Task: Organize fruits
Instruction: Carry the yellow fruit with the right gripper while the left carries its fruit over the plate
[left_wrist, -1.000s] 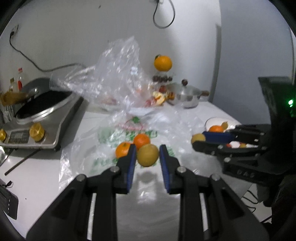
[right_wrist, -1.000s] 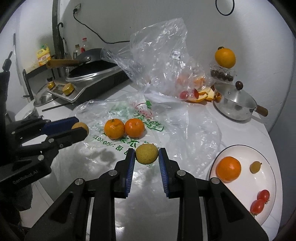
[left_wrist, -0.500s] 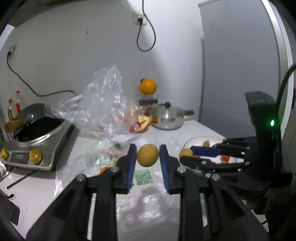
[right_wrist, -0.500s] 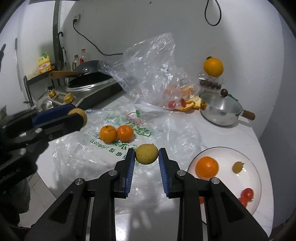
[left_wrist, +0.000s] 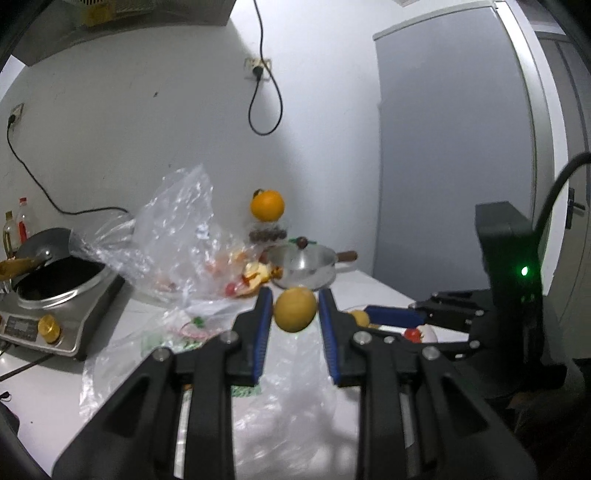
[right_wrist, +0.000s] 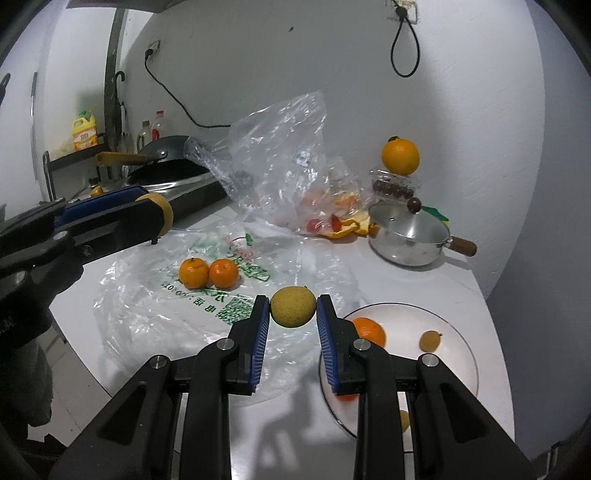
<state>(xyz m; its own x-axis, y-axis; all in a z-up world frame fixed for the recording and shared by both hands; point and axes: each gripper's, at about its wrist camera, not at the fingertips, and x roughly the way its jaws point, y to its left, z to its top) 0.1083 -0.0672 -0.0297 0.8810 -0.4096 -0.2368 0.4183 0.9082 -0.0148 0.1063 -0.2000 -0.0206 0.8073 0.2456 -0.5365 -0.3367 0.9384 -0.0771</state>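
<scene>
From the left wrist, the left gripper (left_wrist: 295, 314) pinches a round, dull-yellow, finely pitted fruit (left_wrist: 294, 309) between ribbed blue pads, held above crinkled clear plastic bags (left_wrist: 173, 229) on the white table (left_wrist: 40, 398). From the right wrist, the right gripper (right_wrist: 293, 313) clamps a second rough yellow-green fruit (right_wrist: 293, 307) just beside the round white plate (right_wrist: 458, 354), which holds a glossy orange (right_wrist: 371, 331); two small mandarins (right_wrist: 207, 272) lie touching on a printed bag.

Yellow-green fruit (right_wrist: 293, 307) between blue pads (right_wrist: 259, 338) of black right tool (right_wrist: 293, 309). Two orange tangerines (right_wrist: 208, 272) lay on clear bag (right_wrist: 221, 295) with green print. White plate (right_wrist: 454, 354), black-rimmed, beside bag, held orange fruit (right_wrist: 369, 332). White counter (right_wrist: 424, 280).
</scene>
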